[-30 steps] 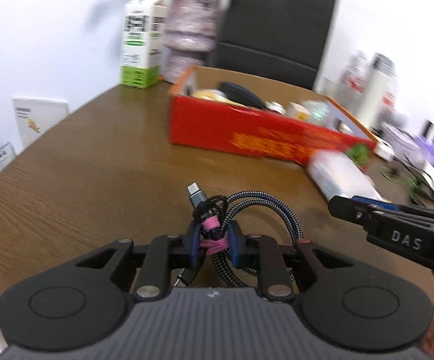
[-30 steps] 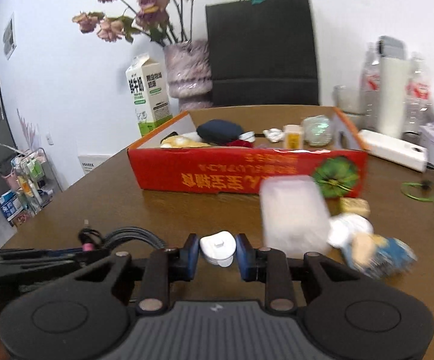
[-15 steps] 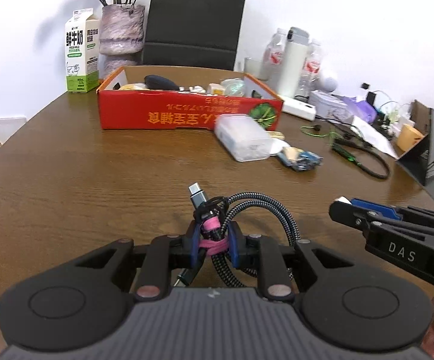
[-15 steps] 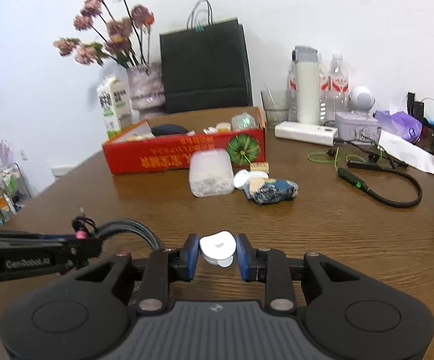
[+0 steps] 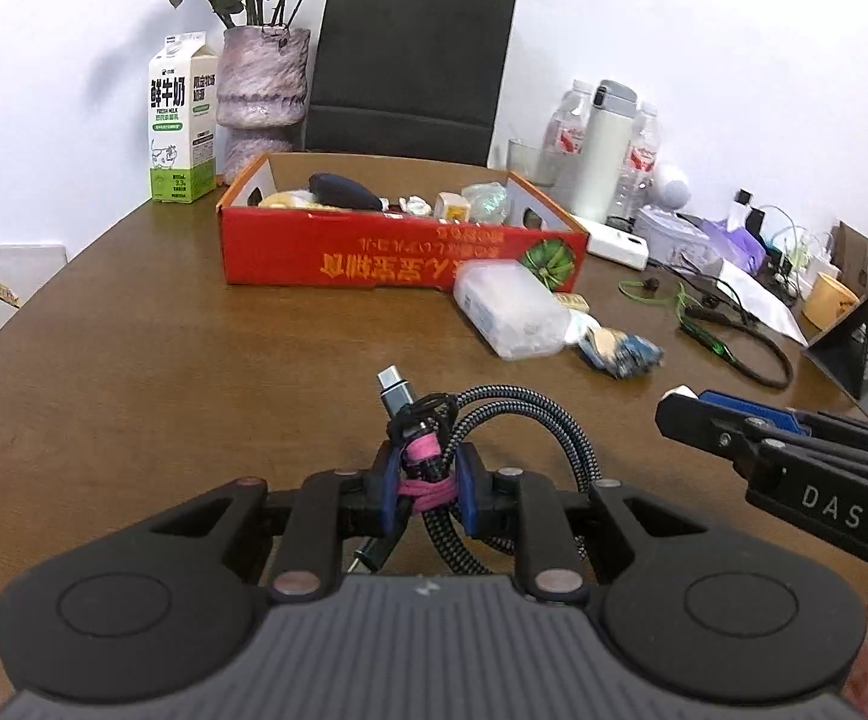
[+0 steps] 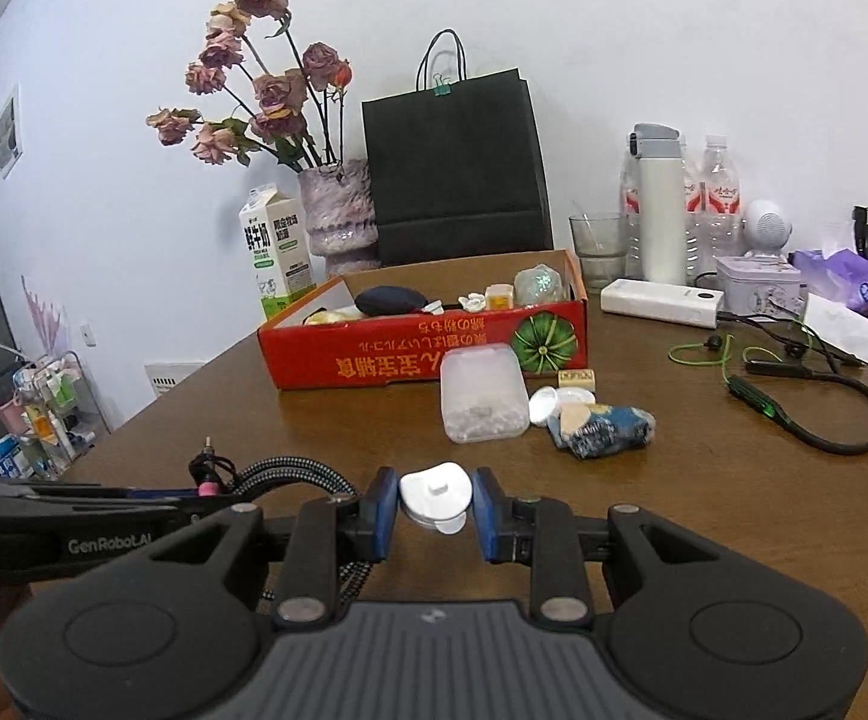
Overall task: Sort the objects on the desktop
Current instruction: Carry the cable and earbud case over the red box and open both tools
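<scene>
Braided USB cable [image 5: 511, 420], coiled, tied with pink band, clamped in left gripper [image 5: 423, 489] above wooden table [image 5: 164, 372], plug tip pointing forward. Right gripper [image 6: 435, 510] alongside, angled slightly downward, pinching small white cap [image 6: 435, 491]. Red cardboard box [image 5: 398, 255] well ahead.

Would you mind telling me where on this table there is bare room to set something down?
The widest bare wood lies left of and in front of the red box, toward the milk carton. It is crowded right of the box: a clear plastic case, a blue wrapper, a black neckband earphone and the power bank.
</scene>
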Tool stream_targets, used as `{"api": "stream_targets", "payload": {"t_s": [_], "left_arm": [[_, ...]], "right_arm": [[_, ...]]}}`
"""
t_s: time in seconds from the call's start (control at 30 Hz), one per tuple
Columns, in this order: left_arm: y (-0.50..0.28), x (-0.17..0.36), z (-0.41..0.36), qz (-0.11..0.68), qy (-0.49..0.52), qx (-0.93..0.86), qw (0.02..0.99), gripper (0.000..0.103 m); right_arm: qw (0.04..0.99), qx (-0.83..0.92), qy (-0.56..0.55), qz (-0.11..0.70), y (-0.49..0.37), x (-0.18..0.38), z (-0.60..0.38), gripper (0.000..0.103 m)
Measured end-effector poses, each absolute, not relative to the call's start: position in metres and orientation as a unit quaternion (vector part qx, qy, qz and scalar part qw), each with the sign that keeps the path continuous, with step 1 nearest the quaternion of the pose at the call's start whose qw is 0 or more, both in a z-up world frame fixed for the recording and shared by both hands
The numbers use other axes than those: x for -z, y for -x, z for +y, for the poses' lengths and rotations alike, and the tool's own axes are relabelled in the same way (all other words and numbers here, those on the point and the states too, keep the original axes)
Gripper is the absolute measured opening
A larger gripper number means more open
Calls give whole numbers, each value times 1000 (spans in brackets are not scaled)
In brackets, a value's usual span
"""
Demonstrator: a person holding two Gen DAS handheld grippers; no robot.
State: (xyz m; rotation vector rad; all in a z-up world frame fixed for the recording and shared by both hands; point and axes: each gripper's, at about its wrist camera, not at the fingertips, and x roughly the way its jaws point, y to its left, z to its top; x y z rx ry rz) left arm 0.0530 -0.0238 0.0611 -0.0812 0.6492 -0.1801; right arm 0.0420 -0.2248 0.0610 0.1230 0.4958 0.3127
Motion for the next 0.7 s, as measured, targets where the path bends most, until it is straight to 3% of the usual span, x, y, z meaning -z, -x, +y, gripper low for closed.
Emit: {"api": "stream_targets", "payload": {"t_s": [0.37, 0.53, 0.7], "left_arm": [[-194, -130, -16, 256, 26, 94, 962, 20], [-292, -143, -27, 271, 0, 104, 957, 20], [-392, -120, -43, 334, -24, 99, 937, 20]], "right_arm": [[958, -188, -58, 210, -181, -112, -236, 26], [943, -182, -69, 271, -298, -114, -237, 26], [932, -149, -59, 326, -392, -99, -231, 26]]}}
